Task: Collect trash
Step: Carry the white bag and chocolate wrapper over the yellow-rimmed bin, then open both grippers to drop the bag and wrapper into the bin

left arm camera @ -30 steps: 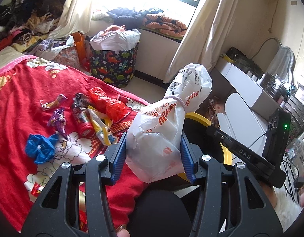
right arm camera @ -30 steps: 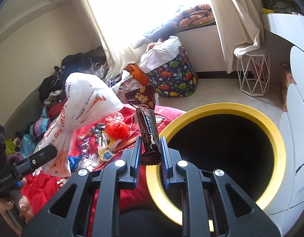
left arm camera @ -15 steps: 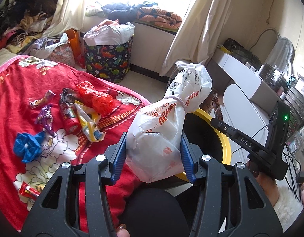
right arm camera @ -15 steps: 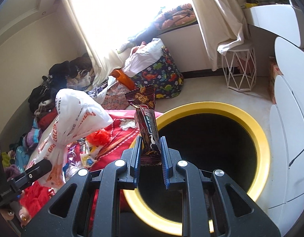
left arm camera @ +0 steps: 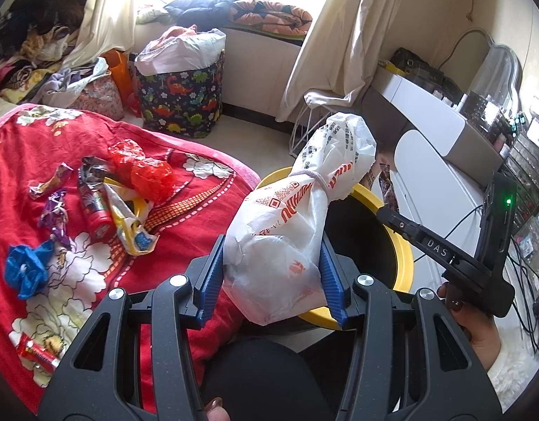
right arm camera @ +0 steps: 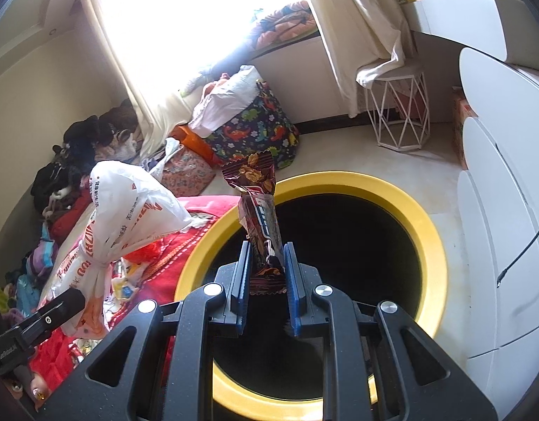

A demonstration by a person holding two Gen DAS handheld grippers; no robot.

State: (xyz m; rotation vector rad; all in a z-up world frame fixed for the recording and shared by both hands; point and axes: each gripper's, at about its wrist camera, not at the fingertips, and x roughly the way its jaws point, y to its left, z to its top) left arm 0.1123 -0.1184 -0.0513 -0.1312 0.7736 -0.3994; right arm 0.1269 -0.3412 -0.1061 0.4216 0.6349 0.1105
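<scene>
At the left wrist view, the left gripper [left arm camera: 272,273] is clamped on a knotted white plastic bag [left arm camera: 297,224] with orange print; both blue pads press into its lower bulge and its tied neck stands up and away from the camera. Behind and under the bag sits a bin with a yellow rim [left arm camera: 404,259] and a dark interior, close against the edge of the bed. On the red floral bedspread [left arm camera: 185,207] to the left lie loose trash items: a crumpled red plastic bag [left arm camera: 143,172], a blue plastic scrap [left arm camera: 27,266], a yellow-and-white wrapper [left arm camera: 129,224], a dark red tube-shaped wrapper [left arm camera: 94,203], purple foil wrappers [left arm camera: 55,217] and a small red packet [left arm camera: 36,354] near the bottom edge. A dinosaur-print basket [left arm camera: 180,94] stands on the floor by the window. At right, a hand [left arm camera: 476,326] holds the right gripper's body.

At the right wrist view, the right gripper [right arm camera: 267,270] is clenched on a dark brown snack wrapper [right arm camera: 260,217], held upright between the pads directly over the yellow rim [right arm camera: 430,245] and the bin's black opening. The white plastic bag [right arm camera: 122,207] appears at left, over the bedspread beside the bin. A white wire stool [right arm camera: 399,112] stands on the floor beyond.
</scene>
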